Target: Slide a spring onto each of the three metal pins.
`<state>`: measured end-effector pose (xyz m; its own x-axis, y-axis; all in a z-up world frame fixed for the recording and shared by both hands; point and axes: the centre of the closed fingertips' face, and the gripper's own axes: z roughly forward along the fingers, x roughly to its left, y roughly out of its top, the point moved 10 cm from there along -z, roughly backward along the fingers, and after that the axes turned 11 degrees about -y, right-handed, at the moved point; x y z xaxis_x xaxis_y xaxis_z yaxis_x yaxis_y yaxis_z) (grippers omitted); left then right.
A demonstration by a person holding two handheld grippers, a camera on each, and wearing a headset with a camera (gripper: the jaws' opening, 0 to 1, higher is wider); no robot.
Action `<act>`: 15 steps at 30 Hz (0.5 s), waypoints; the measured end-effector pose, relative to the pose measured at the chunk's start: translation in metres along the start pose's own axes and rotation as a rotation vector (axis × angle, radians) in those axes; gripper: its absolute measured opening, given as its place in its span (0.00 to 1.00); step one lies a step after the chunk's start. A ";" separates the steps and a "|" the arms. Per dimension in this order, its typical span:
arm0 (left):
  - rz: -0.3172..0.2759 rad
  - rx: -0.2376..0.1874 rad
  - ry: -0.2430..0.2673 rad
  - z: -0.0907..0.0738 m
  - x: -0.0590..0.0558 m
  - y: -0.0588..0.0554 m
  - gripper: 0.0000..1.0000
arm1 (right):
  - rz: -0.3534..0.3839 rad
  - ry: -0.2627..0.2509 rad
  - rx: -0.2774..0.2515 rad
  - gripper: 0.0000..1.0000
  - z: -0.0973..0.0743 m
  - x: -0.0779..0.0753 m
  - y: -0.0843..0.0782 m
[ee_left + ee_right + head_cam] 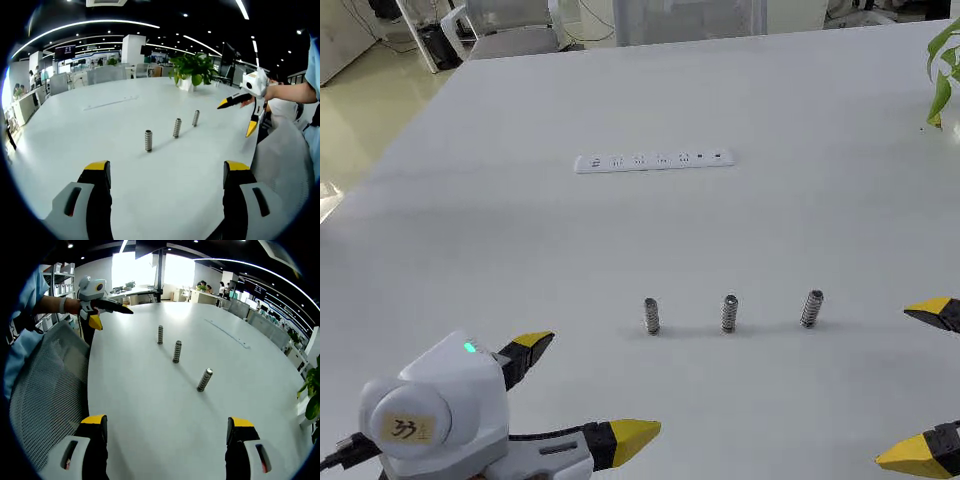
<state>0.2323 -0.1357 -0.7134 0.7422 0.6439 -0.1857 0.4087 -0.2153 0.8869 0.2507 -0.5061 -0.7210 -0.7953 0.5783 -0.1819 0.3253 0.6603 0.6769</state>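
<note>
The white surface [800, 100] is wide and smooth, so I judge that nothing on it would stop a knocked pin from rolling off. A power strip [653, 160] lies well beyond the work, and a plant [942, 70] pokes in at the far edge.

The left claw [595, 386] hovers low at the near edge, jaws wide apart and holding nothing. It sits to the left of the row and points toward it. The right claw [910, 385] hangs at the right edge, also spread open and empty, nearest the right pin.

The three pins stand in a row near the middle, between the two claws, and each seems to carry a spring already. The left pin [651, 316] and middle pin [729, 314] look upright. The right pin [811, 309] leans, as the right gripper view also shows [204, 380].

That lean is the main risk: a careless sweep of the right claw's open jaw could tip it and spill its spring. I cannot tell whether the pins are fixed down.
</note>
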 end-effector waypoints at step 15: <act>-0.011 0.002 0.012 -0.003 -0.003 -0.005 0.93 | 0.148 -0.072 -0.030 0.99 -0.022 0.018 -0.037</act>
<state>0.2263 -0.1348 -0.7165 0.7313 0.6549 -0.1907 0.4179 -0.2093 0.8840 0.2135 -0.5308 -0.7337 -0.7003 0.7022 -0.1286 0.4203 0.5511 0.7208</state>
